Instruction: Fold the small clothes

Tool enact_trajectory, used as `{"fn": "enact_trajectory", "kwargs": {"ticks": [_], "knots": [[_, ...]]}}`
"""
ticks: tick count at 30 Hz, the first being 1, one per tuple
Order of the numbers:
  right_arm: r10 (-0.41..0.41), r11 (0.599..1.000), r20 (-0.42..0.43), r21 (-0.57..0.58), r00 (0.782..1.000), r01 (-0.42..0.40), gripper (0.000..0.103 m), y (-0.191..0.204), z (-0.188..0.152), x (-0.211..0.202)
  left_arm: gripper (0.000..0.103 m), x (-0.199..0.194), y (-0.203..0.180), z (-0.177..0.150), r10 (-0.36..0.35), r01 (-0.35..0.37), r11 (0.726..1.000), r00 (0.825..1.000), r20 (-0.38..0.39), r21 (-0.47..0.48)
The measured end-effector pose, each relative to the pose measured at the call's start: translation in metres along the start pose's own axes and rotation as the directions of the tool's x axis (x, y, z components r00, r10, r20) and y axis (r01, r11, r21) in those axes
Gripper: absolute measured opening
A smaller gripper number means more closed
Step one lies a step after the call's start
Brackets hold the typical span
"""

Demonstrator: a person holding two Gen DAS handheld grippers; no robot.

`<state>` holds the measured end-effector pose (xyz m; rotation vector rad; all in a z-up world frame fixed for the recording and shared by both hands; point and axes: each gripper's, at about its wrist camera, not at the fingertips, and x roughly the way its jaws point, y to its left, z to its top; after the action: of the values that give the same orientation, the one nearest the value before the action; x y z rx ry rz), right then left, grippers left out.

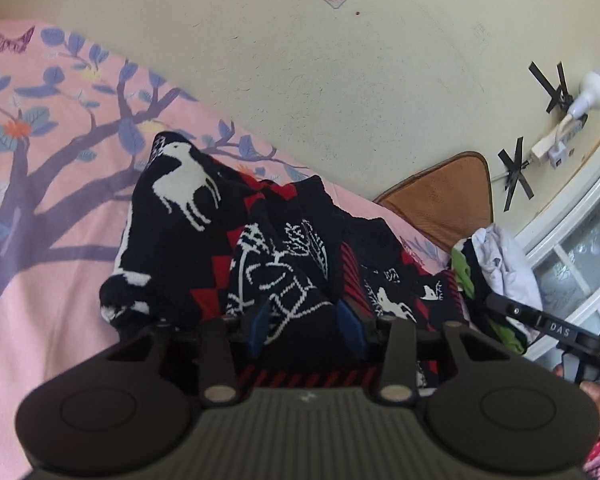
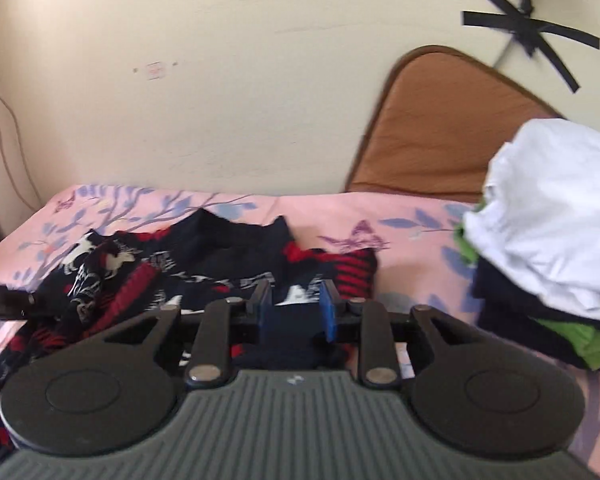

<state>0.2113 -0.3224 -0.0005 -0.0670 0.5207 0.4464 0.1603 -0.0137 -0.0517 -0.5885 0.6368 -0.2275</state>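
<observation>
Covering most of the scene is a bed (image 2: 404, 216) with a pink sheet printed with blue-leaved branches and butterflies, pushed against a cream wall (image 1: 300, 80). A brown cushion (image 2: 440, 128) leans upright against that wall at the far edge of the bed. Black tape strips (image 2: 528, 32) cross on the wall above it, near a white plug (image 1: 548, 148) and a white lamp (image 1: 592, 88). A white-framed window (image 1: 580, 248) shows at the right in the left wrist view.

A pile of clothes (image 2: 552, 216), white on top with black and green beneath, sits on the sheet in front of the cushion, near the sweater but apart from it.

Lying crumpled across the middle of the bed is a sweater (image 1: 204, 216), black knit with red stripes and white deer and plant patterns.

Both claws are at the near edge of the sweater. The left gripper (image 1: 307, 326) has its blue fingers clamped on a bunched fold of the knit. The right gripper (image 2: 296, 312) likewise has dark knit pinched between its blue fingers, near the red-striped part.
</observation>
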Motion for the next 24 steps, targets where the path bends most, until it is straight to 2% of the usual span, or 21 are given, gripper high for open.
{"fn": "enact_trajectory", "kwargs": {"ticks": [2, 4, 5, 8, 11, 12, 13, 14, 17, 20, 22, 24], "knots": [[0.012, 1.000, -0.004, -0.010, 1.000, -0.012, 0.033, 0.000, -0.002, 0.000, 0.038, -0.001, -0.003, -0.001, 0.012, -0.012, 1.000, 1.000, 0.003, 0.021], [-0.002, 1.000, -0.021, -0.018, 1.000, 0.001, 0.047, -0.001, -0.006, 0.005, 0.038, -0.001, -0.002, -0.002, 0.010, -0.010, 1.000, 1.000, 0.004, 0.019], [-0.011, 1.000, -0.027, -0.012, 1.000, 0.011, 0.047, -0.011, -0.005, 0.005, 0.038, -0.001, -0.002, -0.001, 0.007, -0.007, 1.000, 1.000, 0.005, 0.013], [0.036, 0.999, -0.045, 0.012, 0.998, -0.036, 0.047, -0.020, -0.006, 0.020, 0.038, -0.001, 0.000, 0.000, -0.002, 0.002, 1.000, 1.000, 0.005, 0.000], [0.059, 0.998, -0.061, -0.016, 0.996, -0.060, 0.046, -0.015, -0.006, 0.027, 0.038, -0.001, 0.000, 0.000, -0.002, 0.002, 1.000, 1.000, 0.006, -0.001], [0.070, 0.997, -0.090, -0.014, 0.994, -0.071, 0.039, -0.013, -0.006, 0.032, 0.038, -0.001, 0.000, 0.000, -0.003, 0.003, 1.000, 1.000, 0.006, -0.001], [0.074, 0.997, -0.128, -0.013, 0.989, -0.076, 0.018, -0.012, -0.007, 0.037, 0.038, -0.001, 0.000, 0.000, -0.004, 0.004, 1.000, 1.000, 0.006, -0.002], [0.057, 0.998, -0.160, -0.024, 0.985, -0.062, 0.007, -0.010, -0.007, 0.040, 0.038, -0.002, 0.000, 0.000, -0.004, 0.004, 1.000, 1.000, 0.006, -0.003], [0.040, 0.999, -0.088, 0.002, 0.995, -0.040, 0.007, -0.005, -0.003, 0.014, 0.038, -0.002, 0.000, 0.000, -0.005, 0.005, 1.000, 1.000, 0.005, -0.003], [0.051, 0.997, -0.002, 0.055, 0.999, -0.051, 0.007, 0.002, -0.001, -0.040, 0.038, -0.002, 0.001, 0.000, -0.005, 0.005, 1.000, 1.000, 0.007, -0.006], [0.069, 0.995, 0.010, 0.075, 0.998, -0.070, 0.007, 0.005, -0.007, -0.078, 0.039, -0.004, 0.000, 0.000, -0.008, 0.008, 1.000, 1.000, 0.014, -0.007], [0.087, 0.993, -0.015, 0.078, 0.996, -0.086, 0.007, 0.011, -0.019, -0.109, 0.040, -0.008, -0.001, -0.001, -0.018, 0.018, 1.000, 0.999, 0.031, 0.000]]}}
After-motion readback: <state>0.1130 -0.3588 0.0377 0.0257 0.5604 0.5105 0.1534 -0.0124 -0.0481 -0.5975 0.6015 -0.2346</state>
